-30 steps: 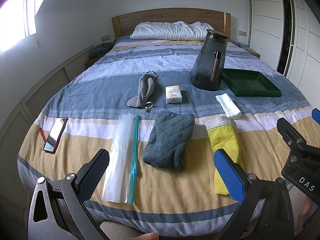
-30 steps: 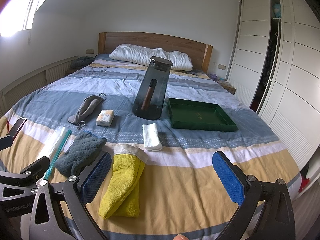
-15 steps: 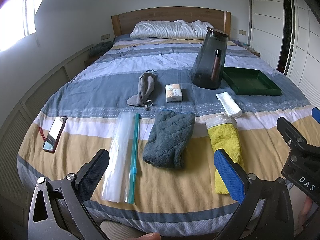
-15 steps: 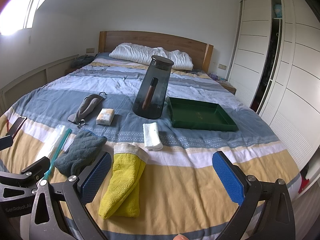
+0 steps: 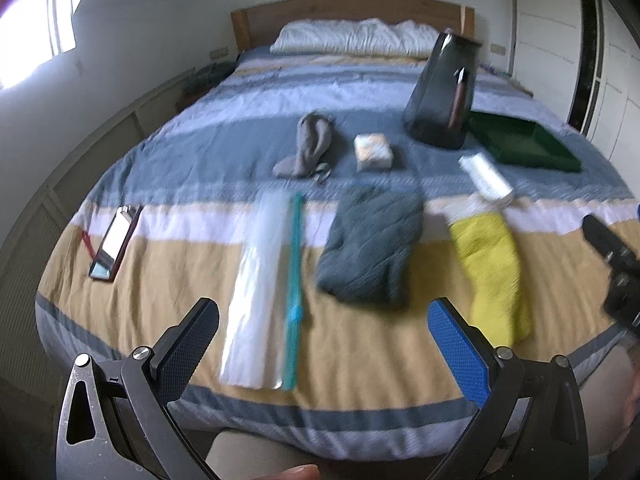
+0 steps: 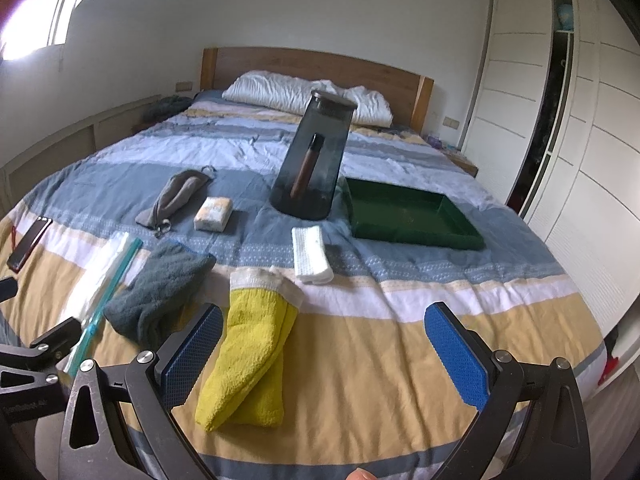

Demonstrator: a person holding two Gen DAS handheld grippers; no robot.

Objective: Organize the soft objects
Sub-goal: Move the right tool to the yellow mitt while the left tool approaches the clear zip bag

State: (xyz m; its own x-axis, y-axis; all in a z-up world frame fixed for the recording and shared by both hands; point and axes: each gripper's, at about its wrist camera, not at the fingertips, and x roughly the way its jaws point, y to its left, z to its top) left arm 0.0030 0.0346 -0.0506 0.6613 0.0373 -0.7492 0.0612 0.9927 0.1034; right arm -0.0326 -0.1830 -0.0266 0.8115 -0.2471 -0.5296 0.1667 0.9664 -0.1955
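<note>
**Both grippers spread, holding nothing, over the foot of the bed**

We see the left gripper (image 5: 322,330) with fingers wide apart, nothing between them; it hangs above the near edge of the bed (image 5: 360,368); left view is motion-blurred. Right gripper (image 6: 322,340) likewise spread wide and empty; its left finger sits in front of the yellow towel (image 6: 250,356).

Soft items, all lying on the bed cover:
- zip bag (image 5: 260,292), clear with a teal slider strip, lying lengthwise on the yellow stripe, just ahead of the left gripper;
- grey towel (image 5: 372,246), bunched, between the zip bag and the yellow towel, touching neither;
- yellow towel, folded, with a white cuff at its far end;
- white cloth (image 6: 311,255), rolled, just beyond the yellow towel's cuff;
- grey pouch (image 6: 176,196) with a clip at its near end, further up on the blue stripe;
- sponge (image 6: 214,208) just right of the pouch.

Also on the bed: dark jar (image 6: 314,160), upright, lidded, a brown stick leaning inside; green tray (image 6: 412,216), empty, just right of the jar; phone (image 5: 114,242) near the left edge, well apart from the rest.
</note>
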